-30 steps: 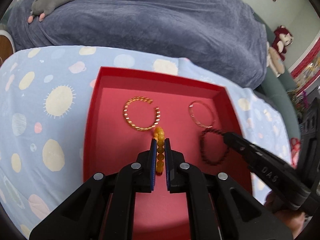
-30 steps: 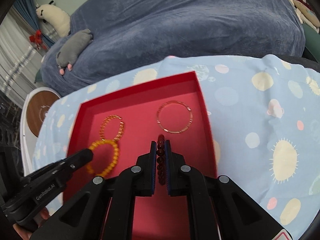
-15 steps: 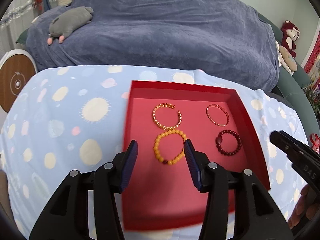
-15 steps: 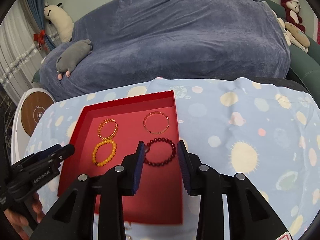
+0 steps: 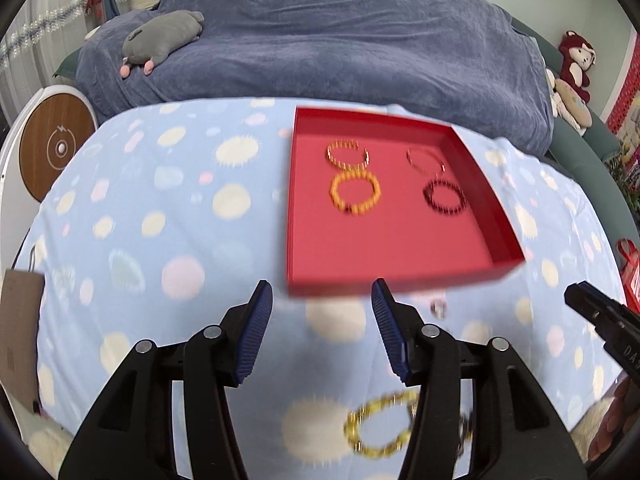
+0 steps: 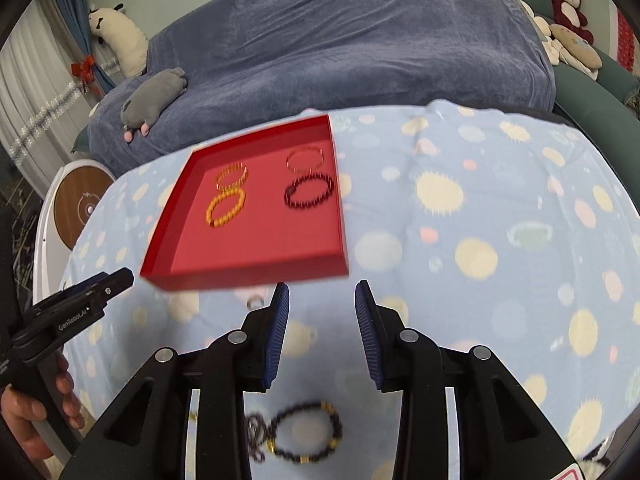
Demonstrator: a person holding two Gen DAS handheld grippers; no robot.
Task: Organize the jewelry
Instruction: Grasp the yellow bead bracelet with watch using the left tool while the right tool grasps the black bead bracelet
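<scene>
A red tray [image 5: 400, 264] [image 6: 256, 272] lies on the spotted blue cloth. It holds a gold coil bangle [image 5: 347, 153], a thin rose-gold bangle [image 5: 426, 160], an orange bead bracelet [image 5: 355, 192] [image 6: 225, 208] and a dark red bead bracelet [image 5: 445, 197] [image 6: 309, 191]. My left gripper [image 5: 322, 332] is open and empty, in front of the tray. My right gripper [image 6: 322, 332] is open and empty too. A yellow bead bracelet [image 5: 380, 424] lies under the left gripper. A black bead bracelet with gold beads [image 6: 306, 436] lies under the right gripper. A small ring [image 5: 439, 307] [image 6: 255, 302] lies by the tray's front edge.
A blue-covered sofa [image 5: 340, 40] with a grey plush [image 5: 164, 38] stands behind the table. A round white and wood device [image 5: 52, 144] is at the left. A dark chain [image 6: 254, 436] lies beside the black bracelet. A brown card [image 5: 20, 336] sits at the left table edge.
Both grippers opened, leaving the orange and dark red bracelets in the tray, then pulled back toward the table's near side. The yellow and black bracelets came into view.
</scene>
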